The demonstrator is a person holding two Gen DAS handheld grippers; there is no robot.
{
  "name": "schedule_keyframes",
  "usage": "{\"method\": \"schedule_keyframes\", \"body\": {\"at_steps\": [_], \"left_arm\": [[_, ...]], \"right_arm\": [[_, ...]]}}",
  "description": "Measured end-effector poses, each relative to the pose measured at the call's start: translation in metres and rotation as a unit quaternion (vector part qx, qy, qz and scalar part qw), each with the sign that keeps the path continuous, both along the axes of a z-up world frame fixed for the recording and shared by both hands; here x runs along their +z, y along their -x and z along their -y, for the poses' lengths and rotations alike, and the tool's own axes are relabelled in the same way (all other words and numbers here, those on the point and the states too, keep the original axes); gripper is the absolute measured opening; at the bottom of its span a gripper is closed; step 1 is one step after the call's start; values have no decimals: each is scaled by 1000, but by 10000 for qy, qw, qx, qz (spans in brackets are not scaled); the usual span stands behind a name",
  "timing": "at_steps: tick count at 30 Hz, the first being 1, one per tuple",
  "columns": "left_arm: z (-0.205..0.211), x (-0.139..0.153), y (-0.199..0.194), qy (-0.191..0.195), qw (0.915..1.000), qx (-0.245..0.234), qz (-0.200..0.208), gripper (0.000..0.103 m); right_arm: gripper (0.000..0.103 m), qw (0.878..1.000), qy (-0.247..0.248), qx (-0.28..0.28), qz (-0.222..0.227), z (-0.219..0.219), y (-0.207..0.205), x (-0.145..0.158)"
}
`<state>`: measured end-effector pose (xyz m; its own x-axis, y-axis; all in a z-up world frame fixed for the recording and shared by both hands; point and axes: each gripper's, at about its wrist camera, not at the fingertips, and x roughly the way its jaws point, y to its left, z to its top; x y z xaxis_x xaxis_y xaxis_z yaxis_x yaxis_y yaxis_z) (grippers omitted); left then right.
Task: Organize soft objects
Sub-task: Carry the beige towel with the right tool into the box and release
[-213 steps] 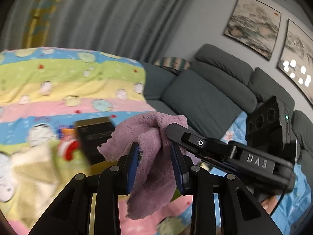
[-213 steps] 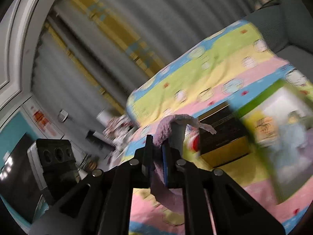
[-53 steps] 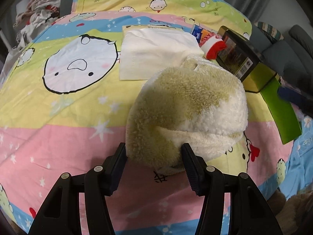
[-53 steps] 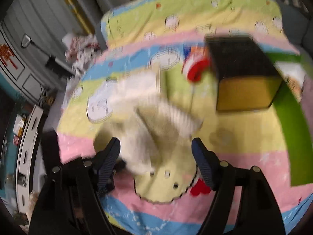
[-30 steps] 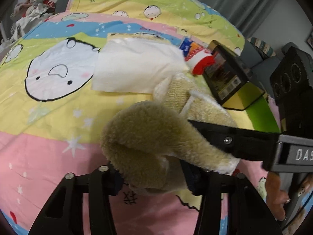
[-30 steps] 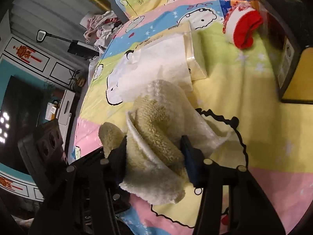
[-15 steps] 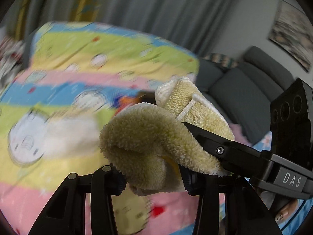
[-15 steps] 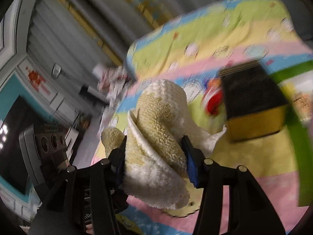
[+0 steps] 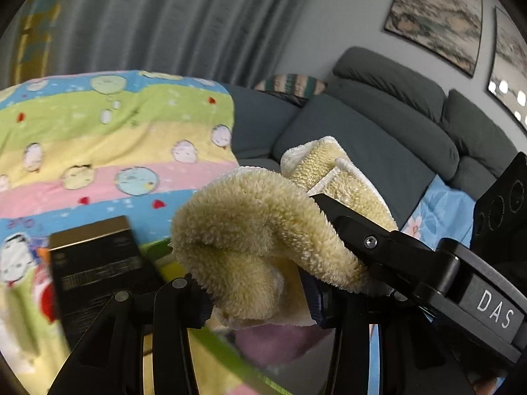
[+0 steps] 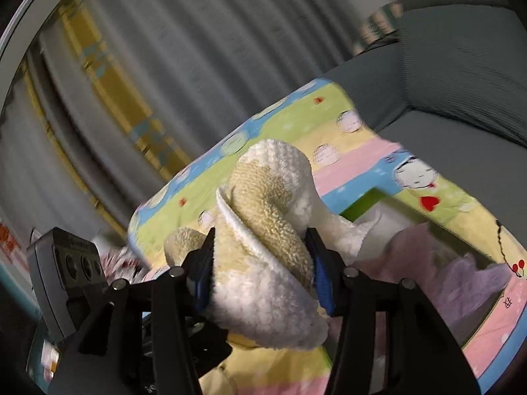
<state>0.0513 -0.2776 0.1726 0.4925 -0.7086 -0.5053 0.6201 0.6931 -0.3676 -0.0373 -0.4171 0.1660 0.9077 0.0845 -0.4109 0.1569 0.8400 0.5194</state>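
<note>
A fluffy cream-yellow towel [image 9: 257, 230] is bunched up and held in the air by both grippers. My left gripper [image 9: 257, 296] is shut on its lower fold. My right gripper [image 10: 263, 279] is shut on the same towel [image 10: 263, 230], and its black finger crosses the left wrist view [image 9: 369, 240]. A pink-purple towel [image 9: 273, 342] lies below, inside a green-edged box [image 10: 362, 204], and shows in the right wrist view [image 10: 438, 253].
A colourful cartoon blanket [image 9: 98, 138] covers the table. A black box [image 9: 95, 263] stands on it at the left, with a red-and-white item [image 9: 44, 296] beside it. A grey sofa [image 9: 378, 125] is behind, curtains [image 9: 164, 16] at the back.
Both grippers have lifted the cream towel off the blanket and carried it right, over the green-edged box with the pink towel. Earlier they dropped that pink towel there.
</note>
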Motion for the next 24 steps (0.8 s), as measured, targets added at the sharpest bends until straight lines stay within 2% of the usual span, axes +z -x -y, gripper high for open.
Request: {"method": "schedule_keyframes", "body": {"at_steps": [4,7,11,16,17,18,19,22,24], "left_arm": [[26,-20,-17,-61,9995,-45,-303,46],[45,-34,-25,-383,9987,3,-349,46],[54,-51,-27,-580,9973,70,-436,46],[51,-55,-21,-562,9974,-63,-447,46],[47,-54,-21,-519,9975,-47,-483,49],[41,-51,-20,-438,9975,-35,-553,52],[37,-49,-21,-370,9975,-29,-602,57],[19,-36,-14,-180,9979,-22,-618,77],[4,-26,-6,-114,9986,62,-514,82]], "right_arm": [[51,9990,-142,-402,-126,21,-8,-21],[51,9962,-396,-633,-453,33,-21,-36],[52,9920,-406,-965,-701,40,-30,-49],[70,9889,-431,-1039,-970,48,-30,-55],[74,9892,-424,-1049,-930,48,-29,-52],[84,9898,-419,-1034,-888,48,-25,-49],[88,9903,-403,-1010,-866,48,-22,-46],[90,9919,-308,-953,-780,46,-13,-37],[90,9924,-213,-983,-714,43,-5,-31]]}}
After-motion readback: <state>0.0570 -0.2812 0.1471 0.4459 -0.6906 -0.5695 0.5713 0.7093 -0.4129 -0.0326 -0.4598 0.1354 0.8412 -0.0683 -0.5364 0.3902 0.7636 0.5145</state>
